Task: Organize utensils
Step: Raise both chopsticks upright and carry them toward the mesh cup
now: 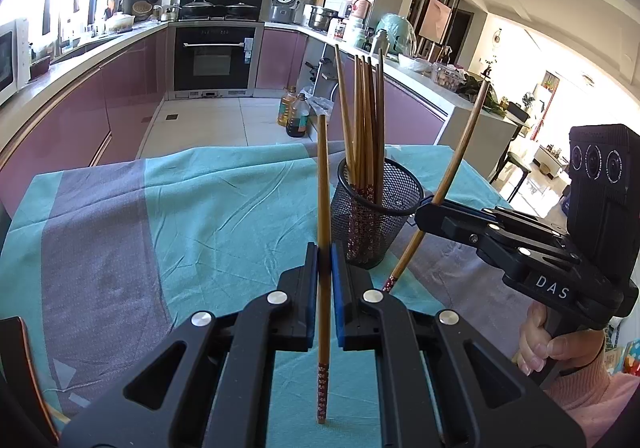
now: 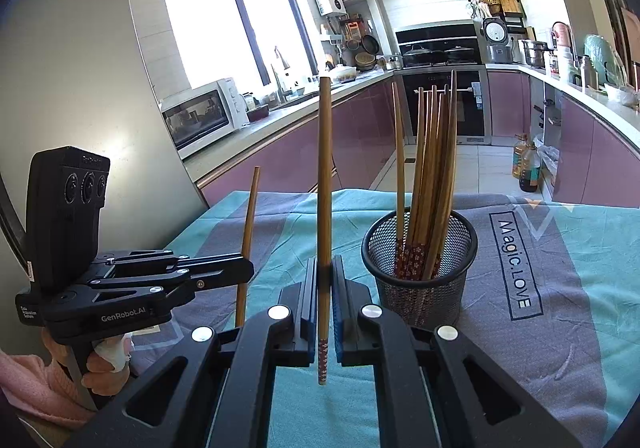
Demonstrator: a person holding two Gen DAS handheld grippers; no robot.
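A black mesh cup stands on the teal and grey tablecloth and holds several wooden chopsticks upright. My left gripper is shut on one chopstick, held nearly upright just left of the cup, patterned end down. My right gripper is shut on another chopstick. In the left wrist view that one leans beside the cup's right rim. Both chopsticks are outside the cup.
A person's hand in a pink sleeve holds the right gripper's handle. The table's far edge drops to a tiled kitchen floor with oil bottles. A dark chair back sits at the left edge.
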